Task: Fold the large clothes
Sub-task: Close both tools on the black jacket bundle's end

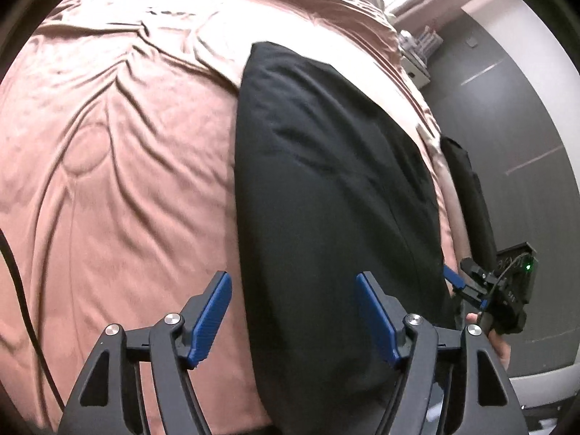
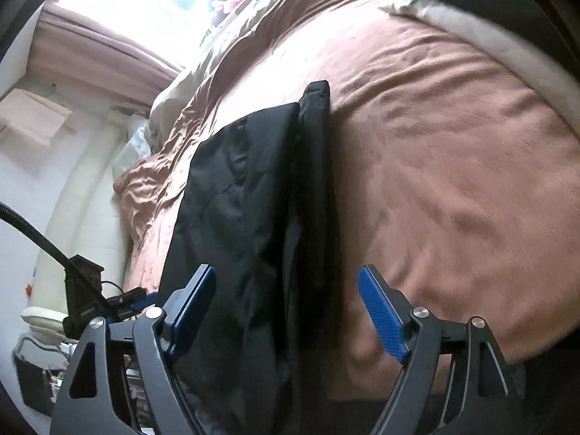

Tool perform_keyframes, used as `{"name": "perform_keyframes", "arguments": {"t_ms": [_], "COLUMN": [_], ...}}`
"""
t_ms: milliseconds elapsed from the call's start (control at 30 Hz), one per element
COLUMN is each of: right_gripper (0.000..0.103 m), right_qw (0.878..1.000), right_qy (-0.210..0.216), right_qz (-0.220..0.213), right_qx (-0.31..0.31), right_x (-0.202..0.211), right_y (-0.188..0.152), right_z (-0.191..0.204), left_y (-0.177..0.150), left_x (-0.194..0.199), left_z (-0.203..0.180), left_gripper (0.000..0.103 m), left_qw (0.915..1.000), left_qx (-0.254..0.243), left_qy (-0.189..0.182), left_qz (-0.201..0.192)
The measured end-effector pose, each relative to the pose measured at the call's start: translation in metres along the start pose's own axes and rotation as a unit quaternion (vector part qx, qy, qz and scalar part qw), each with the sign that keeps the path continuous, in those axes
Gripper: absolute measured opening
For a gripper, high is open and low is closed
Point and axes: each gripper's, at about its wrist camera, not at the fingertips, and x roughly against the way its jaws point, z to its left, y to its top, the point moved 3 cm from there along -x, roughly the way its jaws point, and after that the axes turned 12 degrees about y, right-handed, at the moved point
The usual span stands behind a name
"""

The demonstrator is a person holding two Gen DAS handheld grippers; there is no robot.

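A large black garment [image 1: 326, 188] lies folded lengthwise in a long strip on a bed with a wrinkled pink-brown cover [image 1: 108, 181]. My left gripper [image 1: 293, 311] is open and empty, hovering over the near end of the garment. In the right wrist view the same garment [image 2: 253, 199] runs away from me across the cover [image 2: 453, 181], with a narrower folded part [image 2: 315, 137] along its right edge. My right gripper [image 2: 286, 304] is open and empty above the garment's near end. The right gripper also shows in the left wrist view [image 1: 471, 290], beside the garment's edge.
The bed's edge drops to a grey floor [image 1: 507, 108] on the right of the left wrist view. A beige blanket and pillows [image 2: 188, 83] lie at the head of the bed. A dark bin [image 2: 32, 380] and a white wall stand at the left.
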Motion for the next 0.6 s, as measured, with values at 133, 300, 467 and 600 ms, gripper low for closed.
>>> {"name": "perform_keyframes", "arguments": {"t_ms": [133,300,467,600], "right_gripper": [0.080,0.080,0.080,0.080], "right_qw": [1.000,0.998,0.995,0.992], "right_qy": [0.012,0.047,0.076,0.101], "right_qz": [0.021,0.038,0.042,0.051], "right_qx": [-0.013,-0.033,-0.048,-0.048], "right_x": [-0.030,-0.060,-0.084,-0.106], "right_y": [0.019,0.040,0.066,0.083], "right_z": [-0.019,-0.033,-0.050,-0.057], "left_y": [0.028,0.056,0.078,0.092], "left_x": [-0.013,-0.034,-0.055,-0.066], "left_z": [0.006,0.011,0.012,0.013], "left_gripper": [0.072,0.072,0.072,0.072], "left_qw": [0.9999,0.9999,0.9998,0.9998], "left_qx": [0.010,0.008,0.011,0.016], "left_qy": [0.002,0.006,0.009,0.004], "left_qz": [0.002,0.008,0.012,0.011]}}
